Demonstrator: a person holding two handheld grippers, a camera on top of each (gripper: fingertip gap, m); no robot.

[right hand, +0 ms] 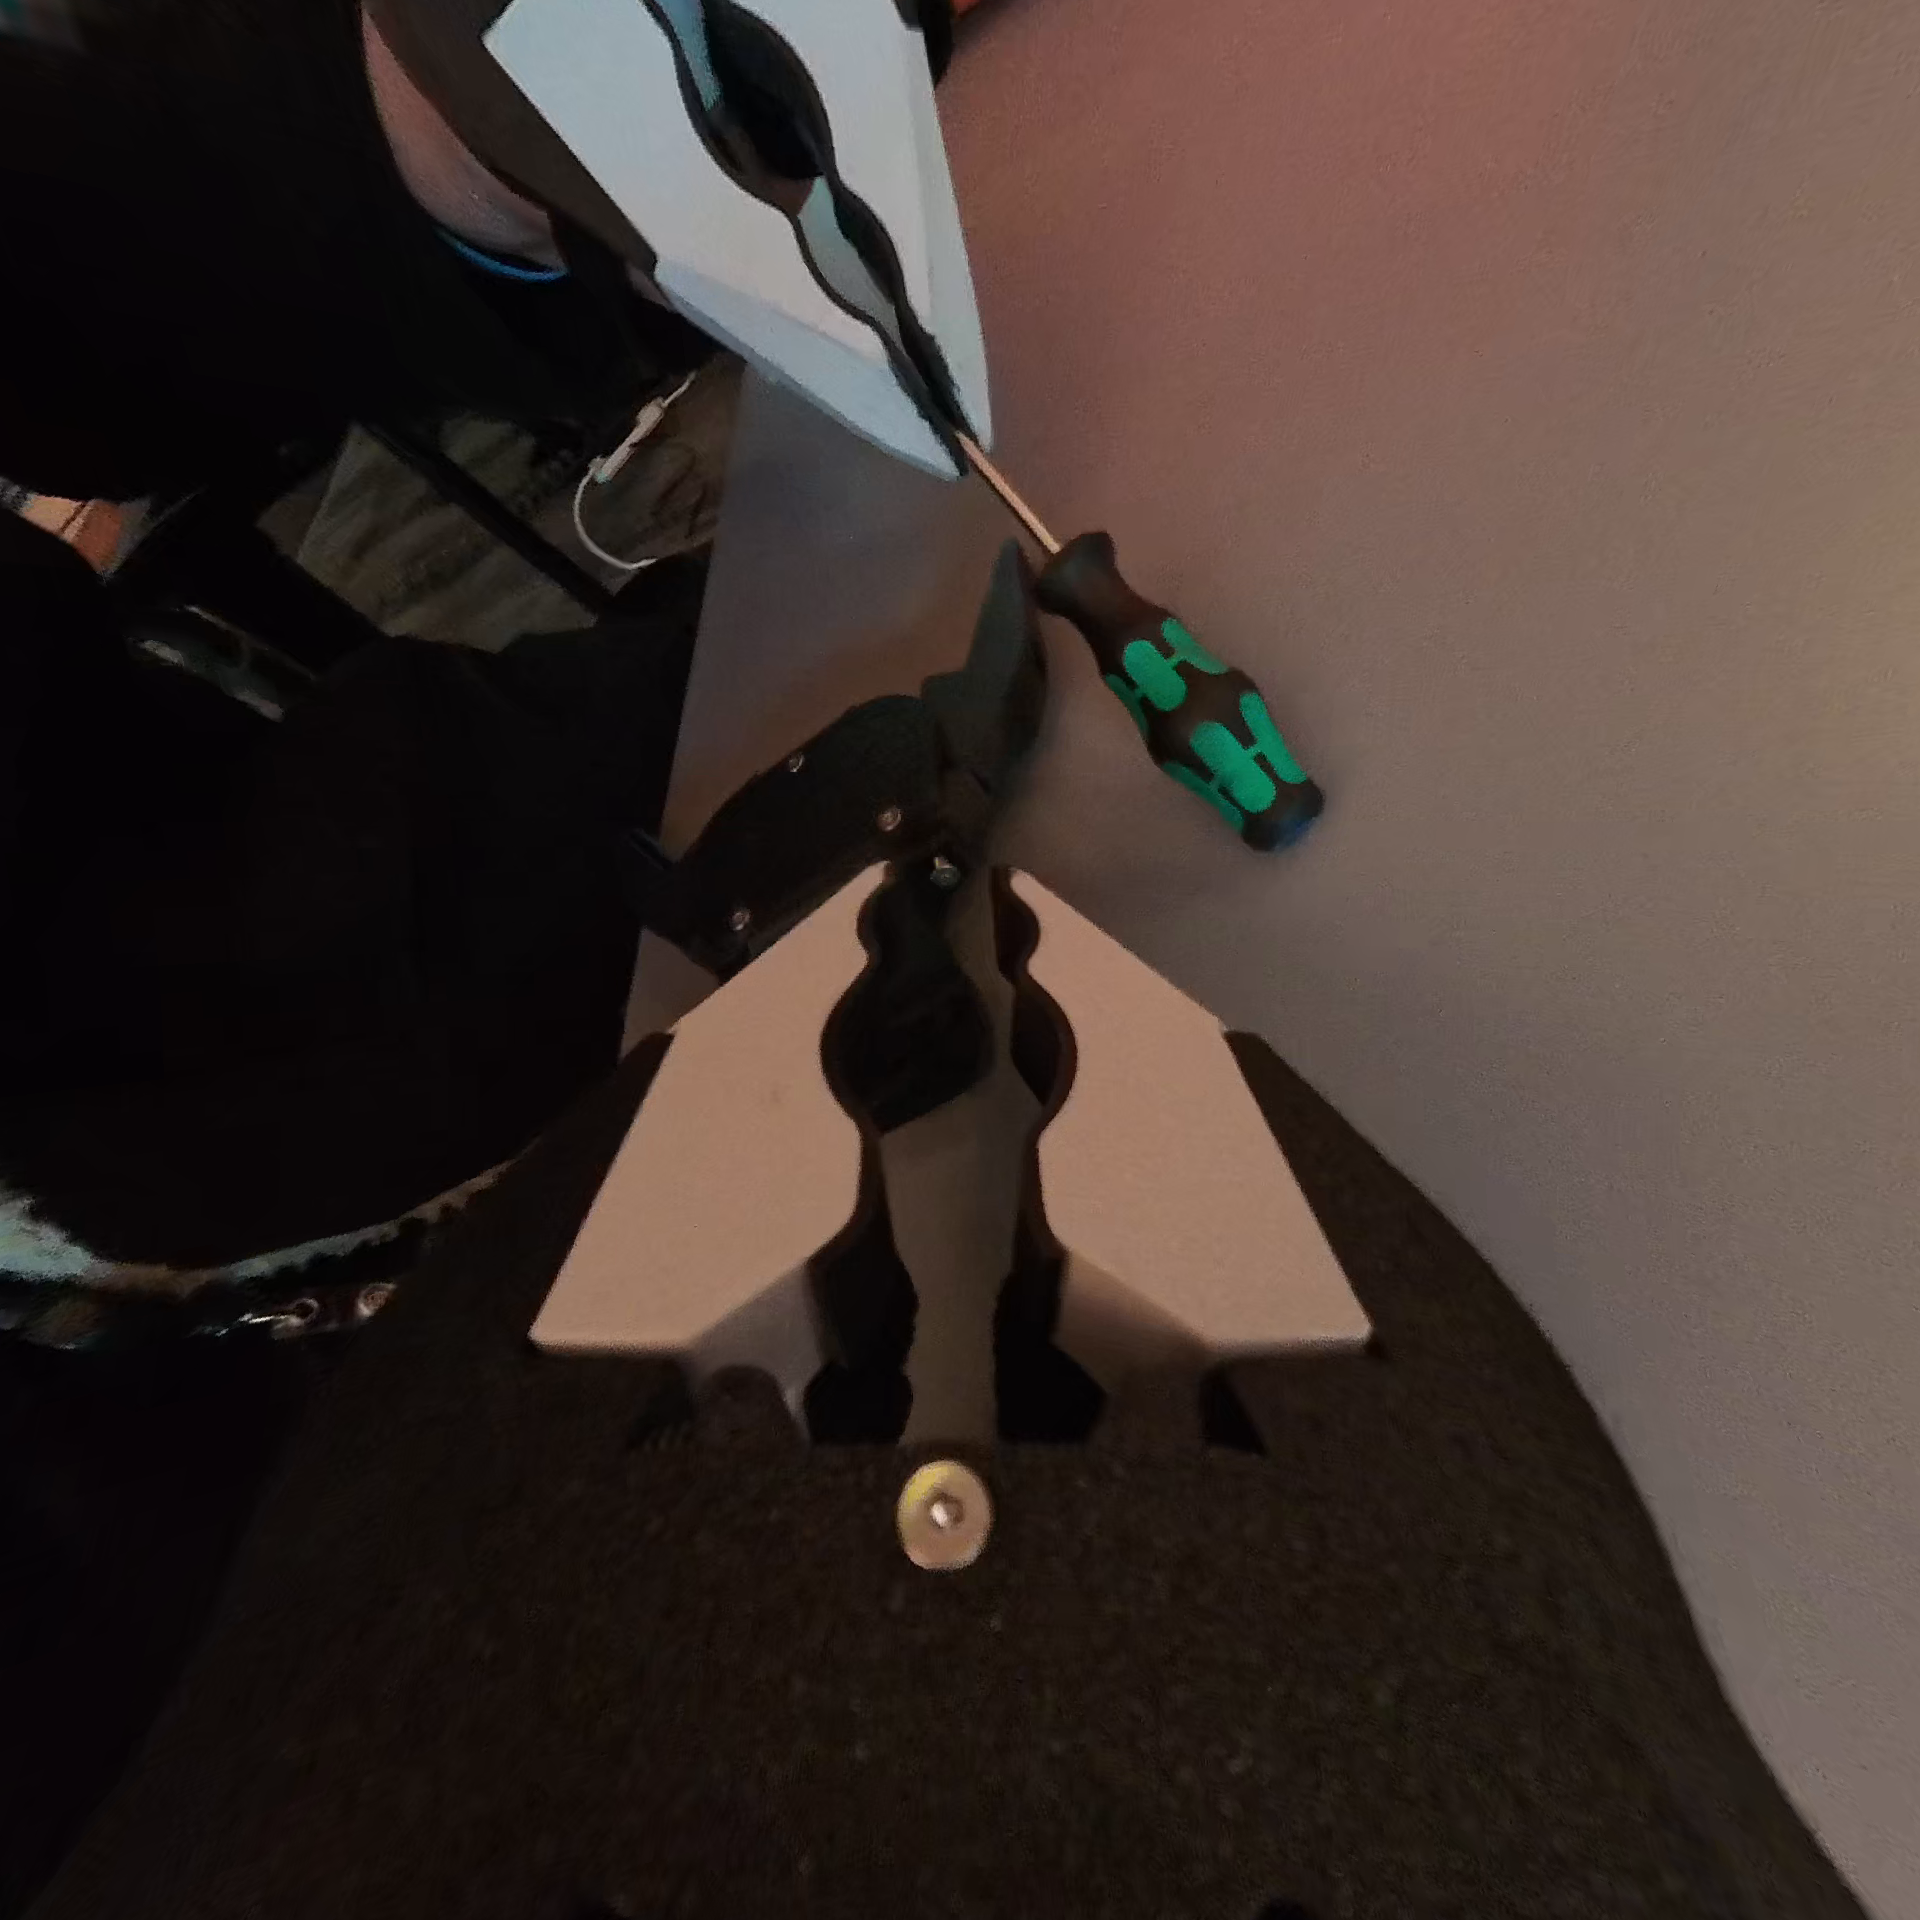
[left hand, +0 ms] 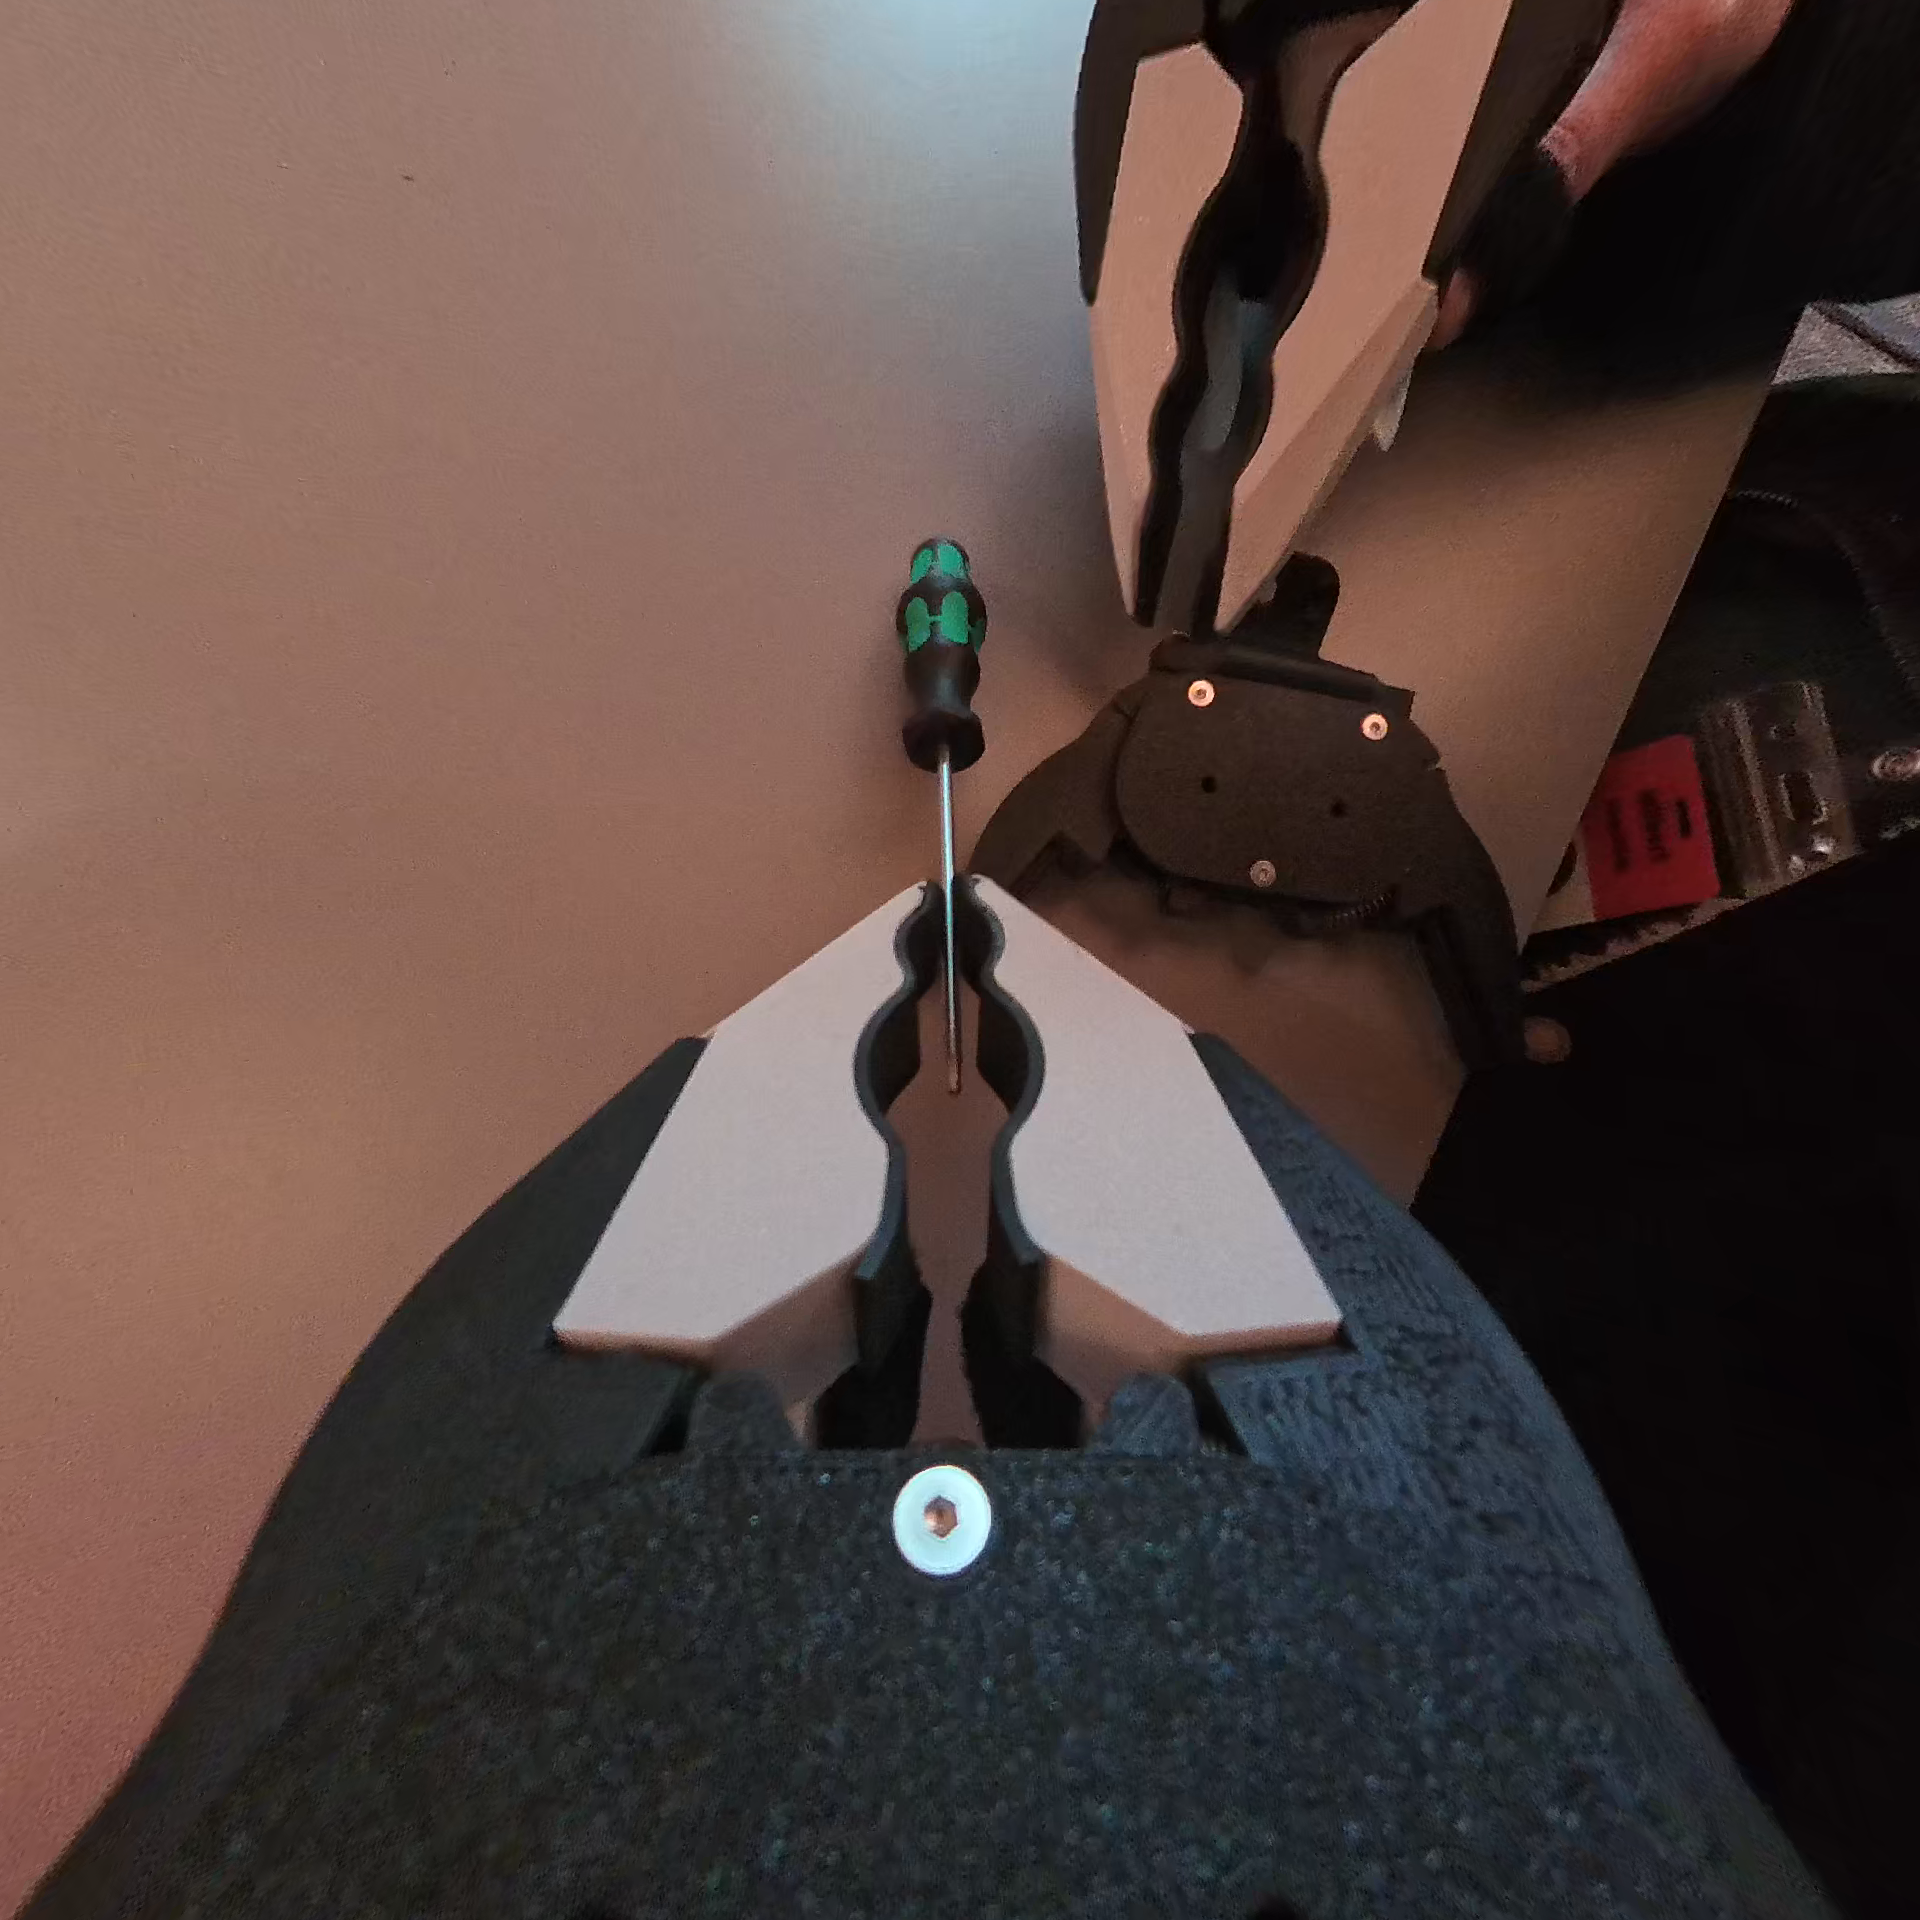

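Note:
My left gripper (left hand: 948, 891) is shut on the thin metal shaft of a screwdriver (left hand: 940, 644) with a black and green handle. The handle points away over the pale table (left hand: 416, 520). In the right wrist view the left gripper (right hand: 954, 442) shows at the top, with the screwdriver (right hand: 1195, 707) held slantwise. My right gripper (right hand: 940, 883) is shut on the end of a black printed mechanism (right hand: 862, 790) with small silver screws. It also shows in the left wrist view (left hand: 1268, 790), lying near the table edge, with the right gripper (left hand: 1184, 621) pinching its far end. The screwdriver tip sits hidden between the left fingers.
The table edge (left hand: 1621, 665) runs along the right, with a red tag (left hand: 1652, 831) and a metal hinge (left hand: 1766, 769) below it. A person's hand (left hand: 1652, 125) and dark clothing are at the top right. A white cable (right hand: 613, 488) hangs off the table's left side.

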